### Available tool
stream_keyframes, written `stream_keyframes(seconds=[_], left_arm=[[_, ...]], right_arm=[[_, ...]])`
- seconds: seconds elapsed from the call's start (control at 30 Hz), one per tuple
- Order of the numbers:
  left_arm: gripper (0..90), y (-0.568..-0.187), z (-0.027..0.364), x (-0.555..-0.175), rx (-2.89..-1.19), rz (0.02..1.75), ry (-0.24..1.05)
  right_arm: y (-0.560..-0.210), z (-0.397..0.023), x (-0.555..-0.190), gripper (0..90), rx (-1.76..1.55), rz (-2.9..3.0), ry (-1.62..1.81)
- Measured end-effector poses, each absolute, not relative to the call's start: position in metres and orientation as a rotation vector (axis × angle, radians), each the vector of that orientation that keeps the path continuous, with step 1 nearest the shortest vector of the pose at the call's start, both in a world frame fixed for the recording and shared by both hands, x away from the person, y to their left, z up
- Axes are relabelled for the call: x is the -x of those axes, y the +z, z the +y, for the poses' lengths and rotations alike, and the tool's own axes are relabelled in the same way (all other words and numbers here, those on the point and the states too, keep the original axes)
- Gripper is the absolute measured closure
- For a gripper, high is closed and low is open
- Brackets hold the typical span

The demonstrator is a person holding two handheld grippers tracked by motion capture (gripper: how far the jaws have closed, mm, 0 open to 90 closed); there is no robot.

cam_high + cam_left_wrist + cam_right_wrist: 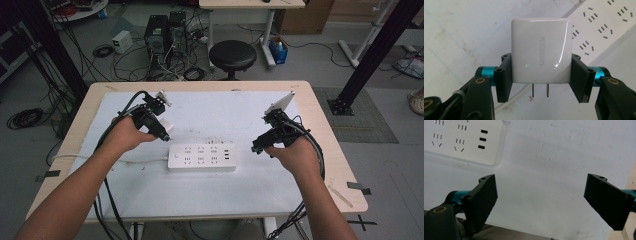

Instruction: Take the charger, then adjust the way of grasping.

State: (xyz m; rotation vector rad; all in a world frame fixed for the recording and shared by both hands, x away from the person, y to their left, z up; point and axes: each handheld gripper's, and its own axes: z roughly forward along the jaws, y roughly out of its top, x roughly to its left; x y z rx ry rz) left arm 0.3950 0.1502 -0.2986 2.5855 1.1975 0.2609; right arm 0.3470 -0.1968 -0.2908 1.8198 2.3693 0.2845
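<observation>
A white UGREEN charger plug (540,51) with two metal prongs sits clamped between the jaws of my left gripper (541,75). In the high view that left gripper (161,131) hovers just left of and above a white power strip (202,157), with the charger (167,125) a small white block at its tip. The power strip (604,25) lies on the white mat, its sockets facing up. My right gripper (258,145) hangs to the right of the strip, open with nothing between its jaws. The right gripper (540,200) looks down on bare mat, the strip's end (461,140) at upper left.
A white mat (210,185) covers most of the wooden table (325,145). The strip's white cord (100,159) runs off to the left edge. Beyond the table stand a black stool (232,55), computer towers (165,35) and tangled cables on the floor.
</observation>
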Motion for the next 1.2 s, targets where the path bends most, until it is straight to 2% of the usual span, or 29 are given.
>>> stream_keyframes(seconds=[0.77,0.97,1.07,1.13,1.17,1.2], left_arm=[[42.6,-0.274,0.179,-0.353,-2.613,1.165,0.257],[42.6,-0.275,0.178,-0.348,-2.639,1.073,0.233],[42.6,-0.278,0.177,-0.342,-2.623,0.962,0.178],[42.6,-0.278,0.177,-0.342,-2.623,0.962,0.178],[42.6,-0.282,0.177,-0.338,-2.675,0.818,0.165],[42.6,-0.283,0.177,-0.337,-2.693,0.769,0.152]], right_arm=[[-0.285,-0.194,-0.342,11.1,-1.823,2.366,0.287],[-0.284,-0.195,-0.340,11.1,-1.835,2.370,0.307],[-0.283,-0.193,-0.340,11.1,-1.825,2.372,0.309],[-0.282,-0.192,-0.340,11.1,-1.823,2.375,0.306],[-0.282,-0.189,-0.339,11.1,-1.815,2.383,0.305],[-0.282,-0.188,-0.339,11.1,-1.811,2.388,0.305]])
